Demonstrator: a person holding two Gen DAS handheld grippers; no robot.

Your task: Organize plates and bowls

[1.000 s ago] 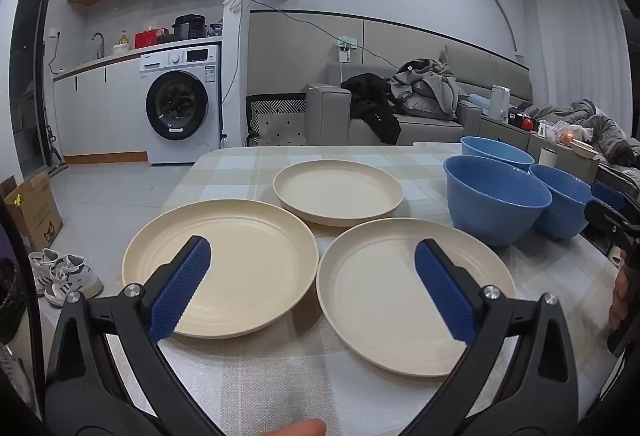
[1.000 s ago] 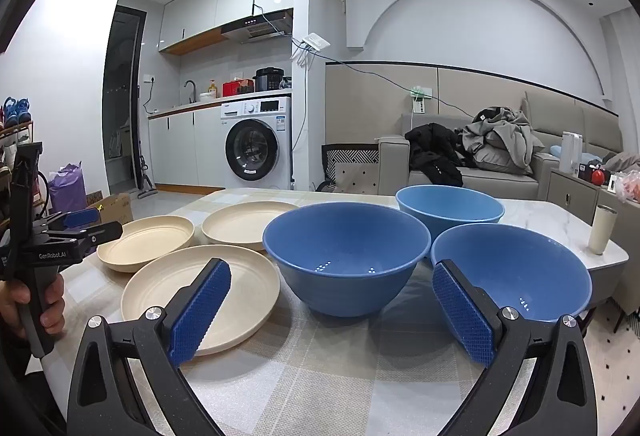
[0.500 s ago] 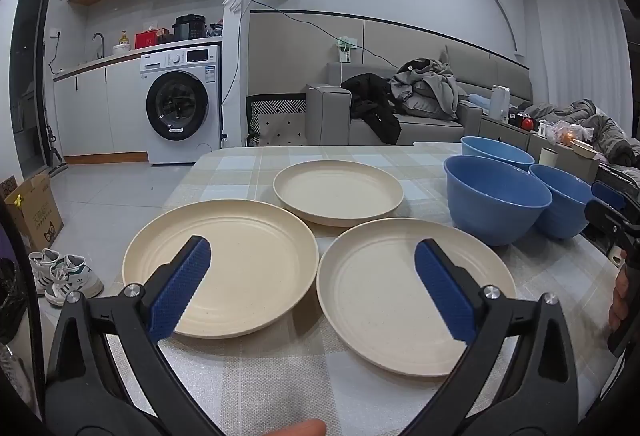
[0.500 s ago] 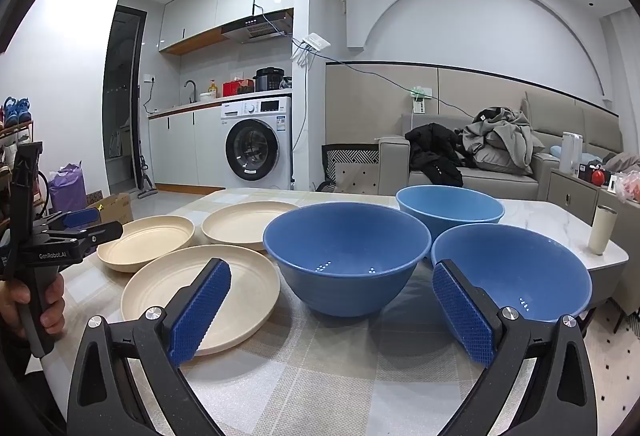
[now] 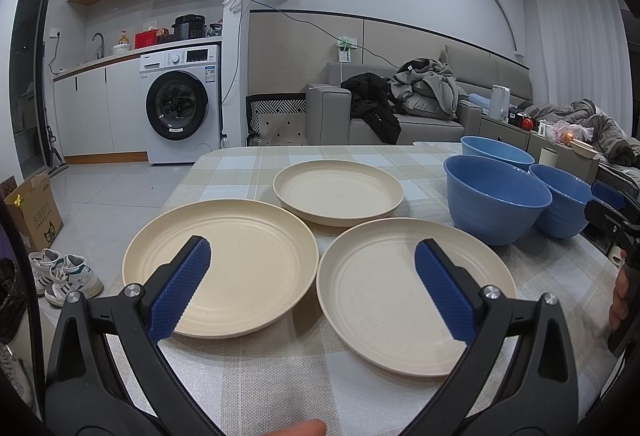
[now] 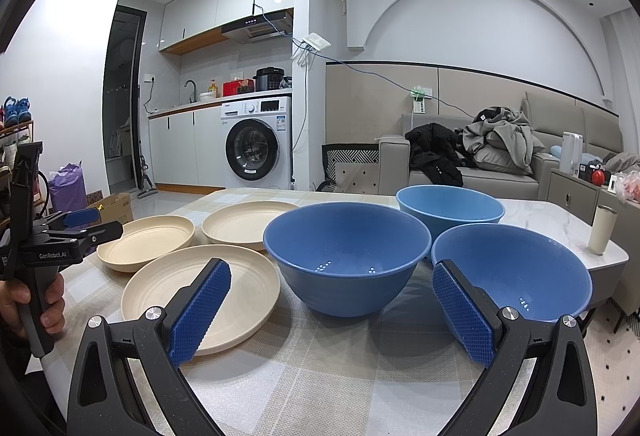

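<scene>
Plates: three cream ones point(image 5: 224, 264) point(image 5: 416, 292) point(image 5: 338, 192) are seen flat on the checked tablecloth point(image 5: 280, 376) in the left wrist view, the left gripper point(image 5: 312, 288) held wide apart above them, empty. In the right wrist view, three blue bowls point(image 6: 346, 256) point(image 6: 520, 268) point(image 6: 450, 202) are grouped right of the plates; the right gripper point(image 6: 332, 312) is spread, empty.

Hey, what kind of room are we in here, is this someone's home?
Most likely a lived-in home, an open-plan kitchen and living room: a washing machine under a kitchen counter, a sofa piled with clothes, and plates and bowls on a checked tablecloth.
</scene>
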